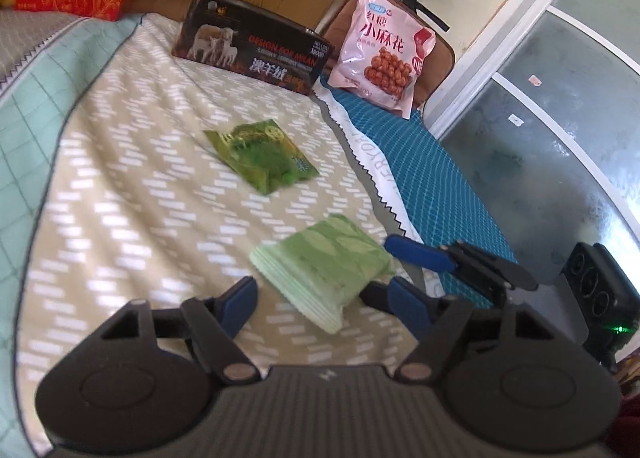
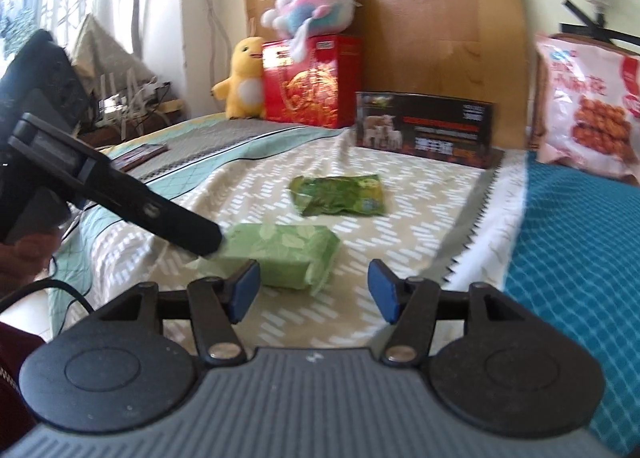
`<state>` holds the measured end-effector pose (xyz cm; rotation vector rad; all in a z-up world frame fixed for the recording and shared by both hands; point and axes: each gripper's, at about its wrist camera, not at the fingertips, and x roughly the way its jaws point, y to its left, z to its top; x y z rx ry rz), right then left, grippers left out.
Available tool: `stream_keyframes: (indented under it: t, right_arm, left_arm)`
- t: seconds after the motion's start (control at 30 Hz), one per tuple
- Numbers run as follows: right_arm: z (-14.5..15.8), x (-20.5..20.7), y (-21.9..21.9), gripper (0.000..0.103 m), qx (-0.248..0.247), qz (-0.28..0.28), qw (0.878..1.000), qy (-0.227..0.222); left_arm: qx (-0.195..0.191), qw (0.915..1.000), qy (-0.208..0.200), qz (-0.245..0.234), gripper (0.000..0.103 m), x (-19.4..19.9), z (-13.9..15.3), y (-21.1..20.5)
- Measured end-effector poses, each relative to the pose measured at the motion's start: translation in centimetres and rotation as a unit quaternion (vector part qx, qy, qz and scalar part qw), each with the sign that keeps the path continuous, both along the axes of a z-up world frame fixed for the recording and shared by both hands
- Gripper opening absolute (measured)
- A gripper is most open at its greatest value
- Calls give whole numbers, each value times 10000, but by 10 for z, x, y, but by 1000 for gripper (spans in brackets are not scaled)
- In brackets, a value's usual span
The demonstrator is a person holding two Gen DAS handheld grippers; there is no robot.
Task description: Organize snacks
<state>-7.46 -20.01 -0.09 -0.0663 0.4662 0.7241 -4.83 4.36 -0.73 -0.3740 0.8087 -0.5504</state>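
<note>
A: Left gripper (image 1: pixel 320 304) spread wide, blue pads apart, clamped on nothing. Pale green leaf-print soft packet (image 1: pixel 324 274) lying between the fingers, reaching toward twelve o'clock, pads not seen pressing it.

B: Right gripper (image 2: pixel 313 290) likewise apart, nothing between the pads. Same packet just past its left pad, at eleven o'clock.

A: Further out at twelve o'clock, flat dark green foil sachet (image 1: pixel 262 160) on the beige dash-patterned bedspread (image 1: pixel 132 186).

B: Beyond, toward twelve, black cardboard box printed with sheep (image 1: pixel 252 44). At one o'clock, pink plastic snack bag (image 1: pixel 380 48) propped upright over the teal checked cloth (image 1: pixel 444 182).

A: Red gift box with gold pattern (image 2: pixel 312 82) at the headboard, yellow plush toy (image 2: pixel 242 78) just beside it.
</note>
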Motion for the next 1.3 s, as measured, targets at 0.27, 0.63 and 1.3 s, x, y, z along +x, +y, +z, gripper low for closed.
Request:
stream_keyframes:
  t: [0.27,0.63,1.3]
  right_arm:
    - [4,1,17,41,-192,417,9989,-38]
    - [50,65,26,41,141,140,9972,-720]
    - [49,249,36,50,459,-798,9948,-435]
  left_arm:
    - [174,9998,-31,-55,35,17,11,-3]
    - [393,9941,-1009,108,37,84,76,1]
    - [395,9853,-1175,1174,62,282,73,22]
